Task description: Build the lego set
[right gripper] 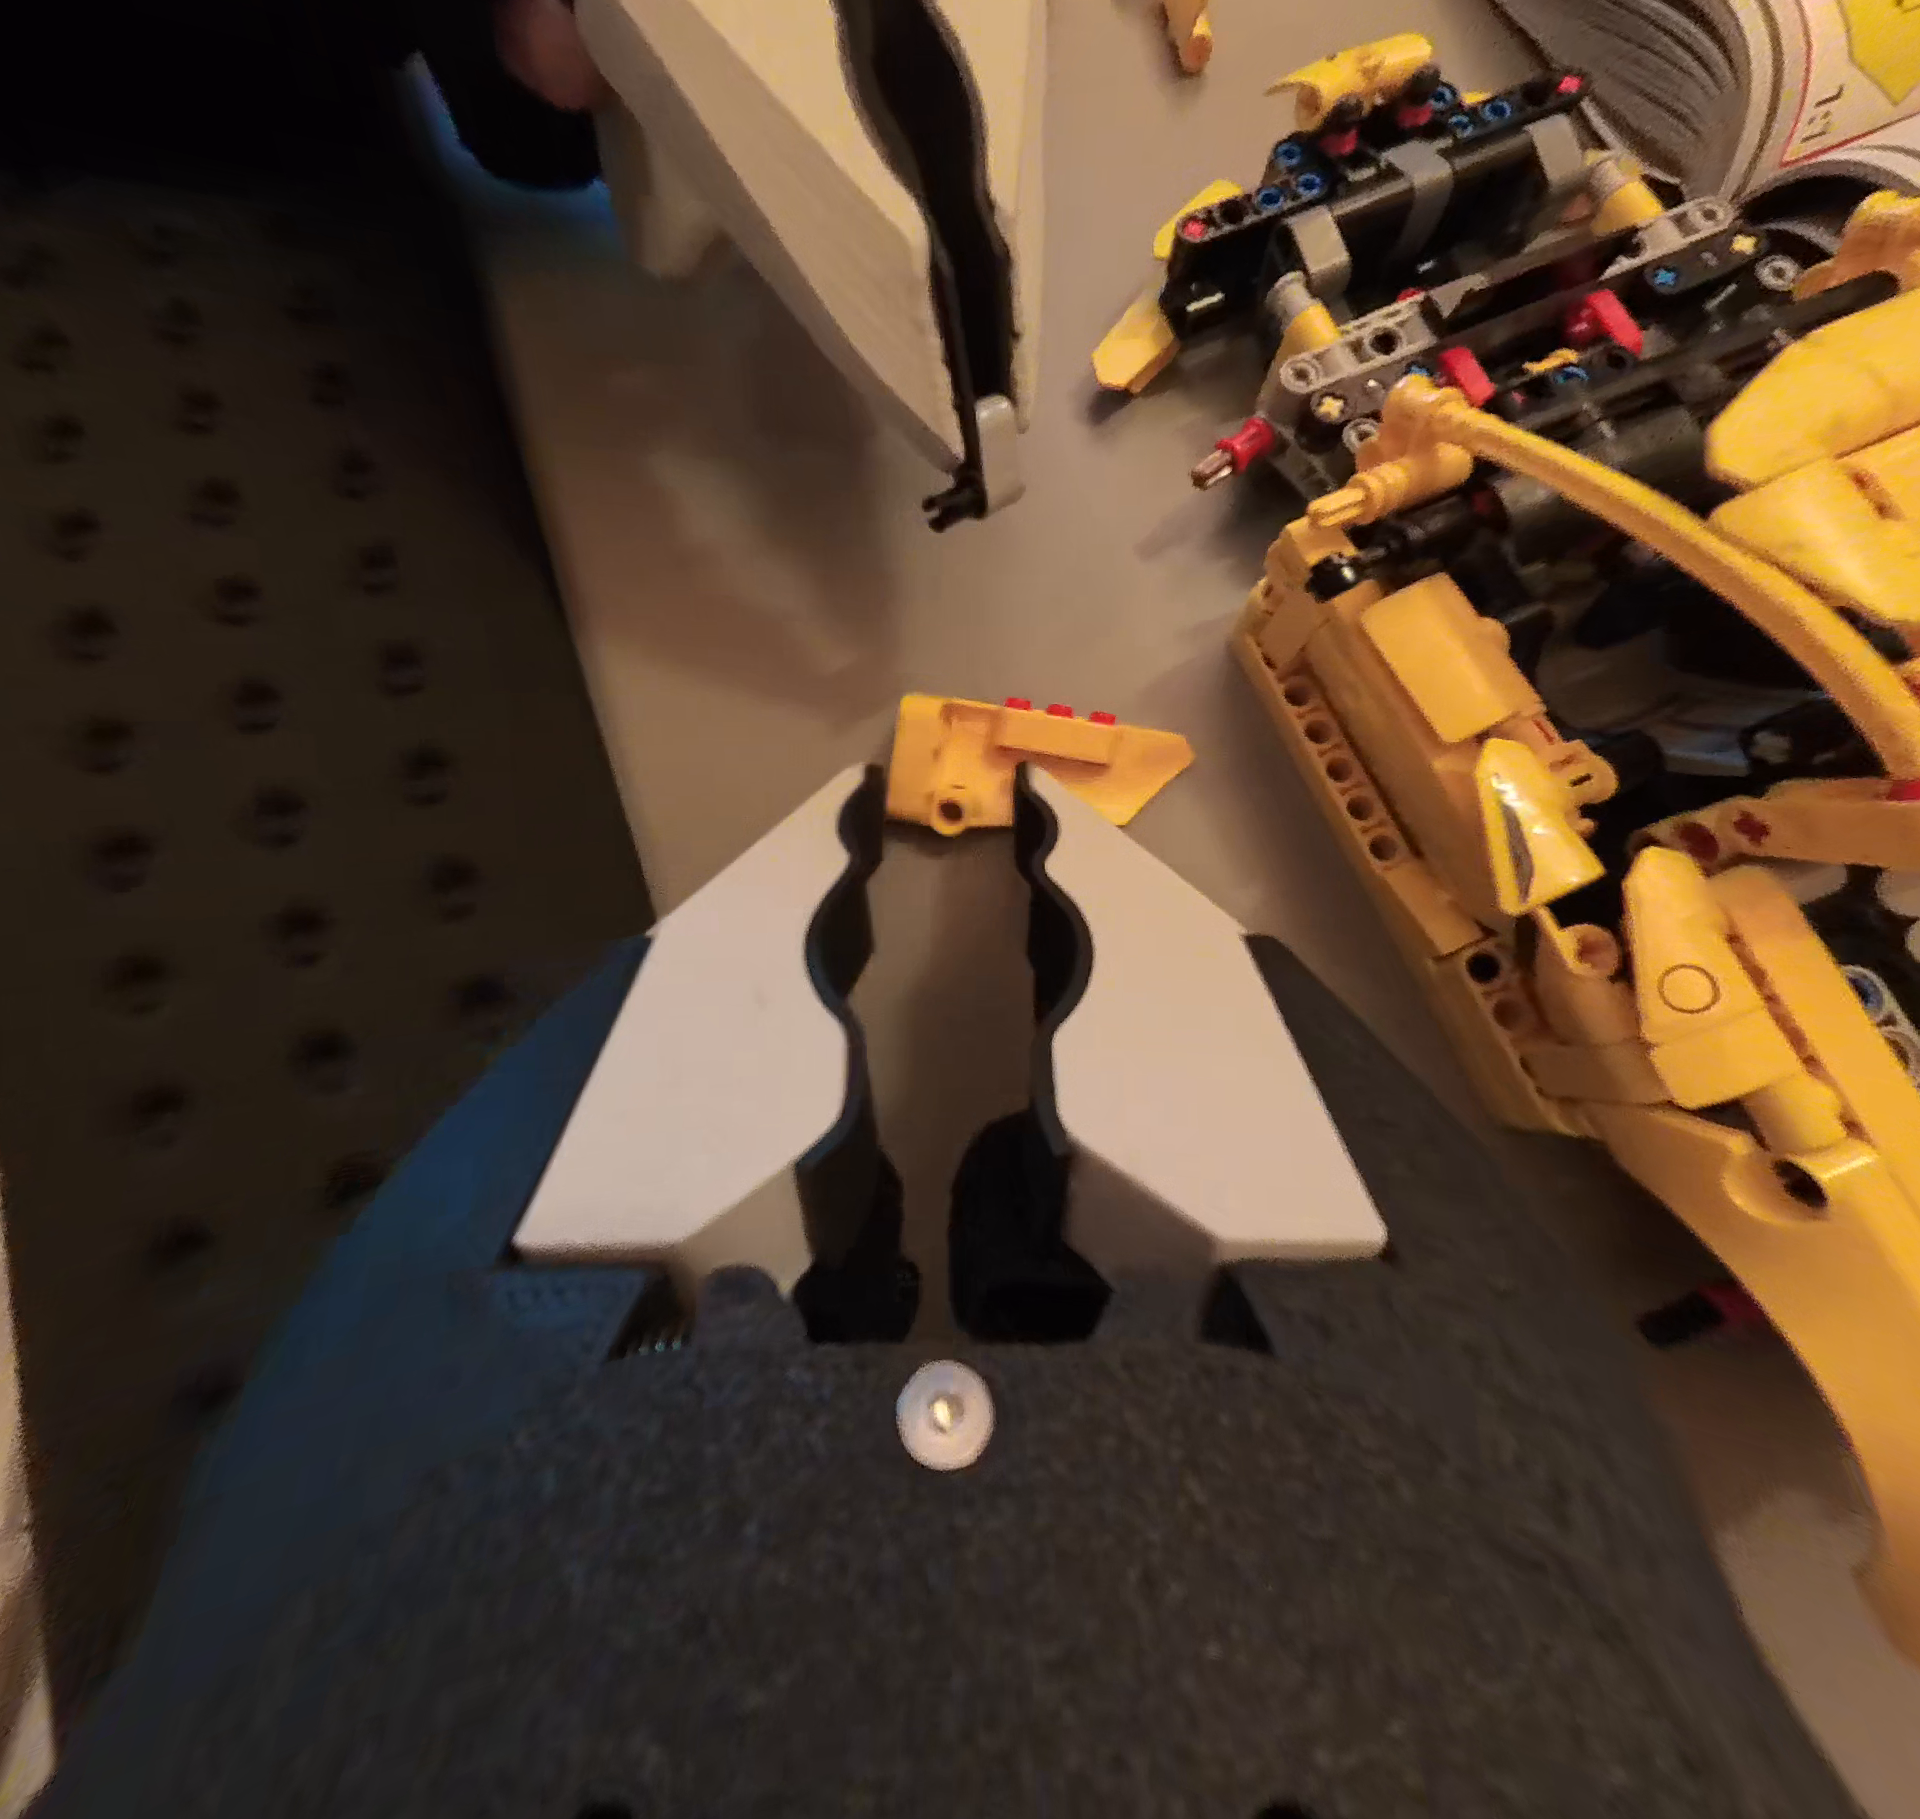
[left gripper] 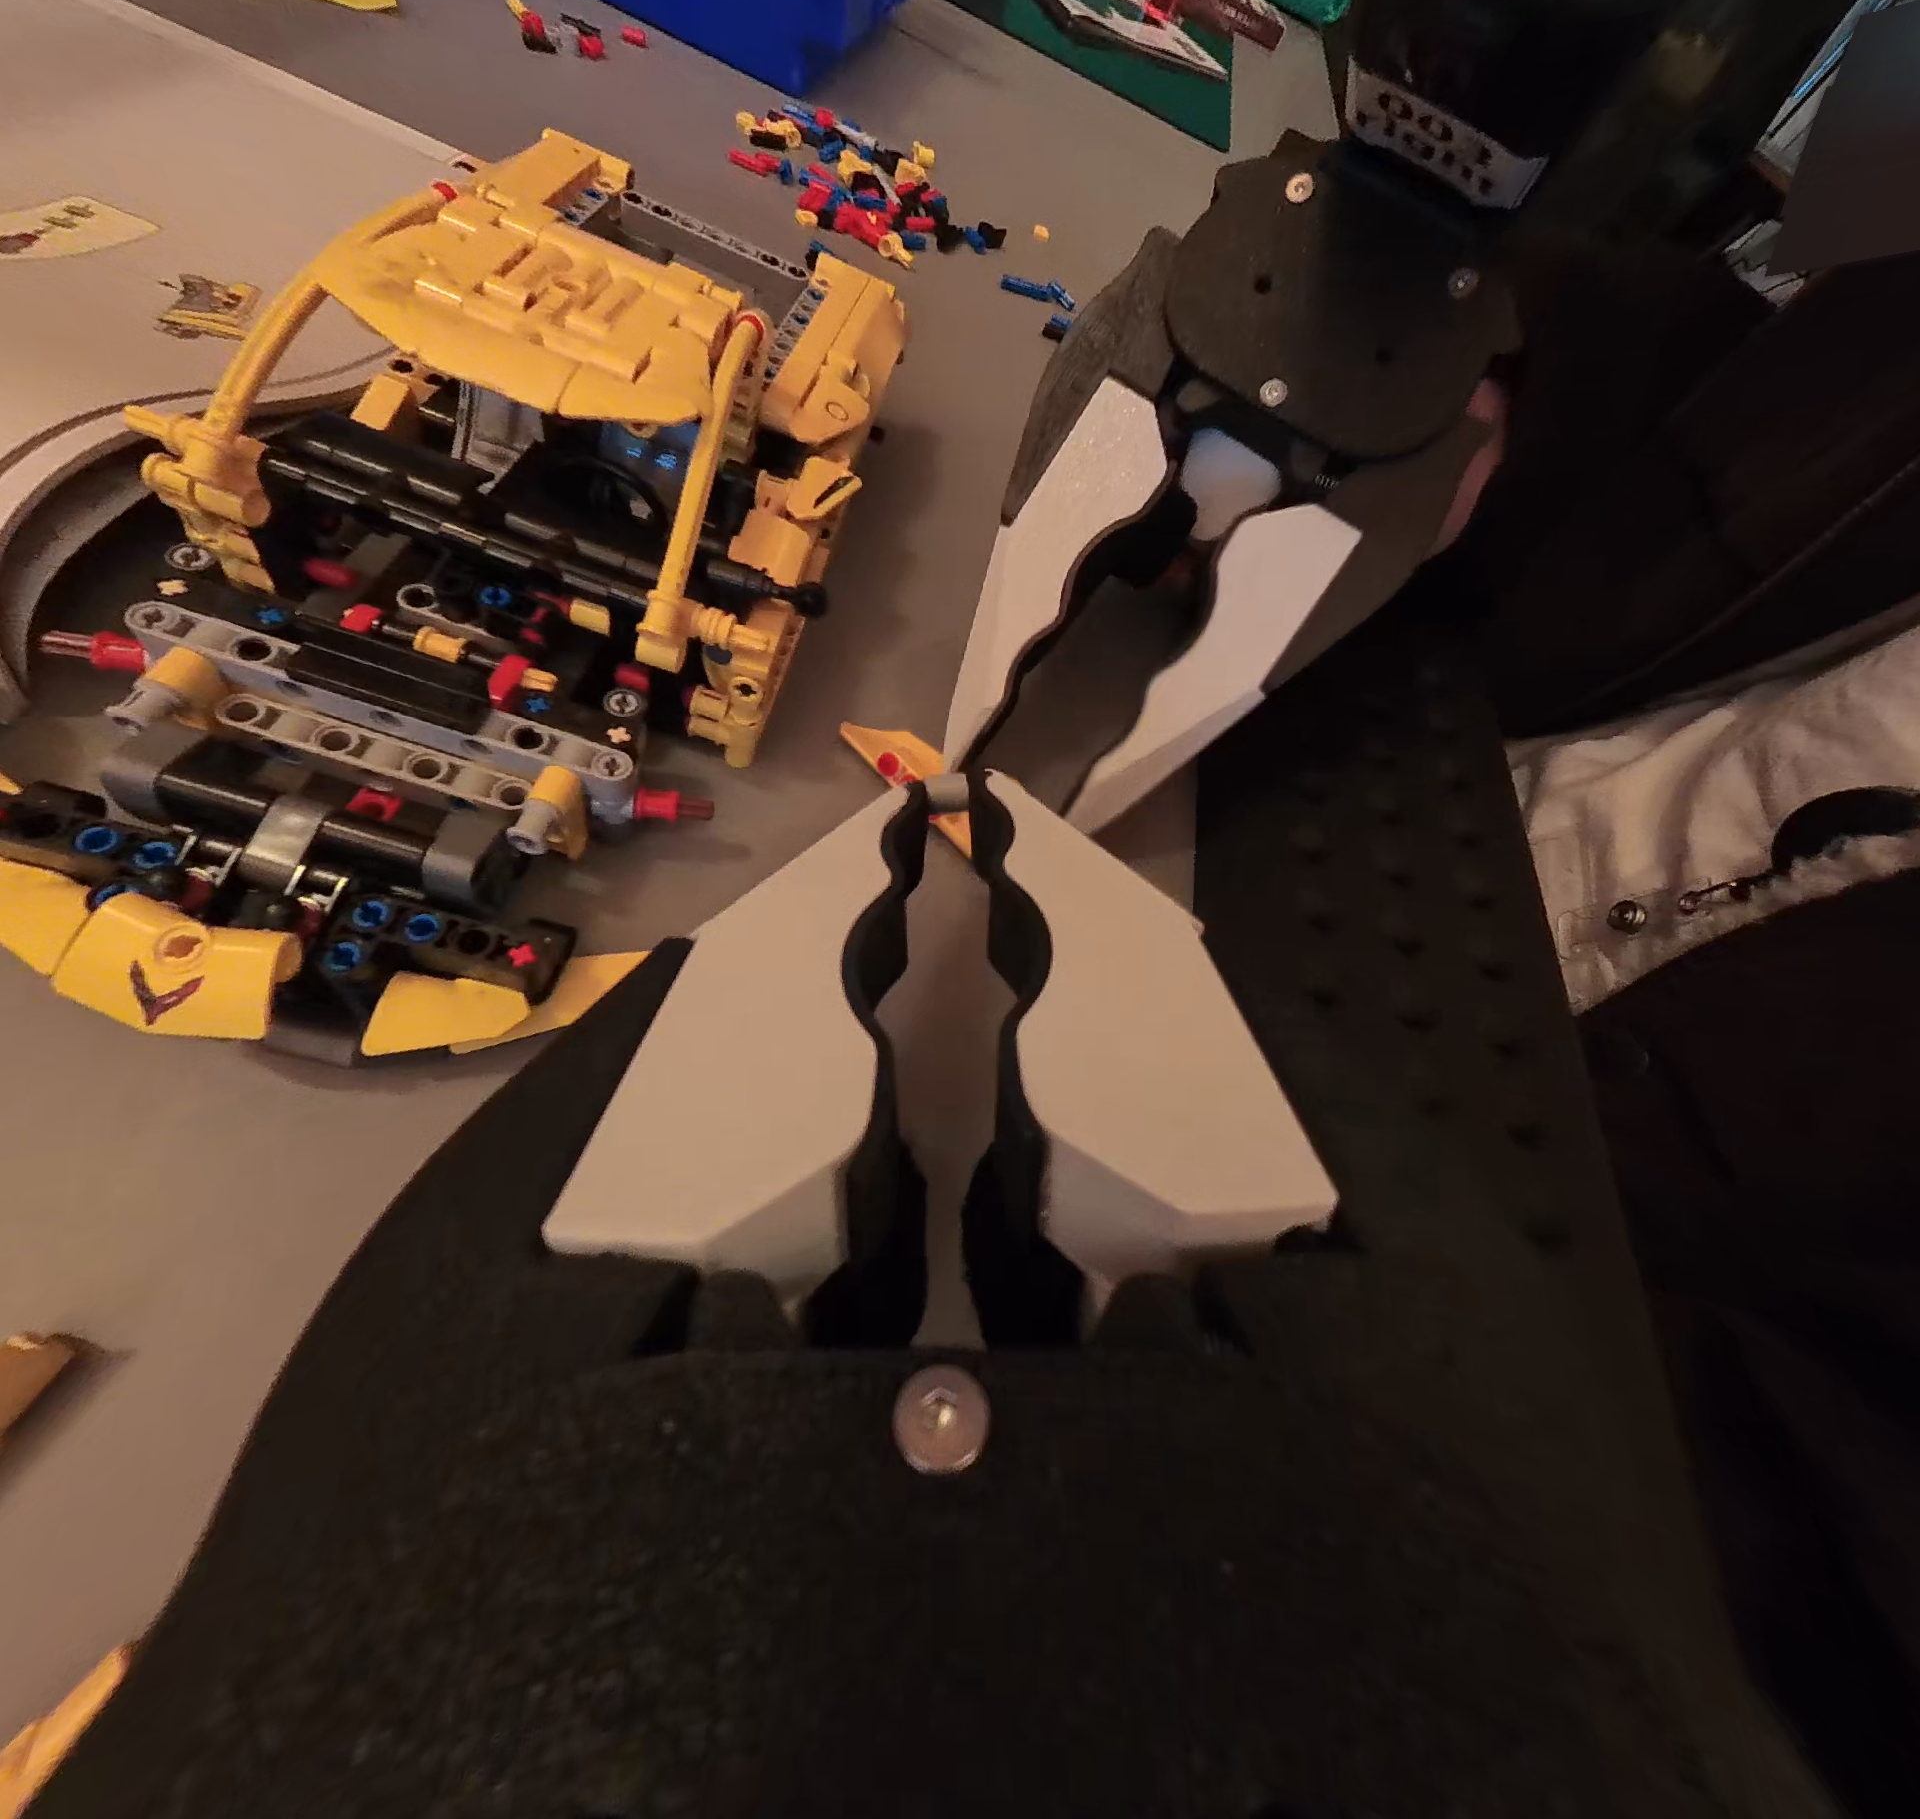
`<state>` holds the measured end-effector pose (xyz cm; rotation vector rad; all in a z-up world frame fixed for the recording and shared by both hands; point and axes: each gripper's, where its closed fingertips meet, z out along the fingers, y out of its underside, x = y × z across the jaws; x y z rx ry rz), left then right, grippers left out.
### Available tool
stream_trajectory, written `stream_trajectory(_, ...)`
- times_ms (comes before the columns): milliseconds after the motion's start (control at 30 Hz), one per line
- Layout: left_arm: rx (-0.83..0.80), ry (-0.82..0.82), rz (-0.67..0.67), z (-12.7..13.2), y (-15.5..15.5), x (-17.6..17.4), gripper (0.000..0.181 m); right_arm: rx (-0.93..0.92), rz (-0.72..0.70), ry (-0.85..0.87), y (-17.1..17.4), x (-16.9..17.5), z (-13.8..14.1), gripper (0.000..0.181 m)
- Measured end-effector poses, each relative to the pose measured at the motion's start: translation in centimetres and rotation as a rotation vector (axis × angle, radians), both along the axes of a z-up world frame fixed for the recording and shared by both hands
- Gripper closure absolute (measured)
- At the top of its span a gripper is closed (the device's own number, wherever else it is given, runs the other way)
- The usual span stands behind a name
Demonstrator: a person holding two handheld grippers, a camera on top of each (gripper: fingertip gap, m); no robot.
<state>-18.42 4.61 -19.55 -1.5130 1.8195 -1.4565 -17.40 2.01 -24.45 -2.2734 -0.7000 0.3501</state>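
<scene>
Nearest in the right wrist view, the right gripper [right gripper: 951, 793] is closed on a small yellow panel piece [right gripper: 1023, 761] with red pins along its top edge. Only one end of the piece is pinched between the fingertips; the pointed end juts out to the side, unsupported. A twist or a slip out of the grip is judged likely if that free end is pushed.

Just beyond, the left gripper [left gripper: 940, 798] is closed on a small grey connector [left gripper: 951, 793] with a black pin [right gripper: 951, 507] showing at its tip. In the left wrist view the two grippers' tips are seen almost meeting, the grey part close to the yellow piece. So little of the connector is held that it could be dropped or rotated, and a misaligned pin could be jammed against the panel instead of seated.

Both are held over the grey table [right gripper: 727, 522], near its edge; a dropped part could be lost to the dark patterned floor [right gripper: 208, 626] below.

Farther off, the half-built yellow car [left gripper: 499, 481] rests on the table beside an open instruction booklet [right gripper: 1683, 34]. A pile of loose pins [left gripper: 873, 190] lies behind it, where a fallen part could be confused with others.
</scene>
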Motion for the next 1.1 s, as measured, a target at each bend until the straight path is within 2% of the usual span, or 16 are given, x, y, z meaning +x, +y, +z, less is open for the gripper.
stream_trajectory(133,0.029,0.005,-0.015,-0.4,-0.4,0.2,0.174,-0.051,0.051,0.085,-0.4,-0.3,0.2,0.164)
stream_trajectory(267,0.000,-0.001,-0.042,-0.1,-1.0,0.2,0.174,-0.177,0.169,0.388,-1.5,-1.7,2.3,0.166)
stream_trajectory(367,-0.021,-0.019,-0.064,0.4,-1.6,0.1,0.174,-0.191,0.265,0.525,-2.3,-2.4,4.1,0.167)
stream_trajectory(600,-0.052,-0.007,-0.177,0.5,-3.9,-0.5,0.174,-0.198,0.300,0.514,-2.5,-2.8,3.9,0.169)
stream_trajectory(667,-0.007,0.025,-0.156,-0.5,-3.6,-0.4,0.174,-0.186,0.316,0.530,-2.8,-2.8,4.4,0.171)
stream_trajectory(800,-0.040,0.017,-0.182,-0.2,-4.2,-0.4,0.174,-0.167,0.338,0.512,-3.0,-3.0,4.4,0.173)
stream_trajectory(1000,-0.020,0.071,-0.207,-1.5,-4.8,-0.6,0.174,-0.189,0.324,0.403,-3.4,-2.5,2.6,0.174)
stream_trajectory(1100,-0.030,0.082,-0.204,-1.6,-4.7,-0.5,0.174,-0.178,0.302,0.341,-3.4,-2.0,2.2,0.168)
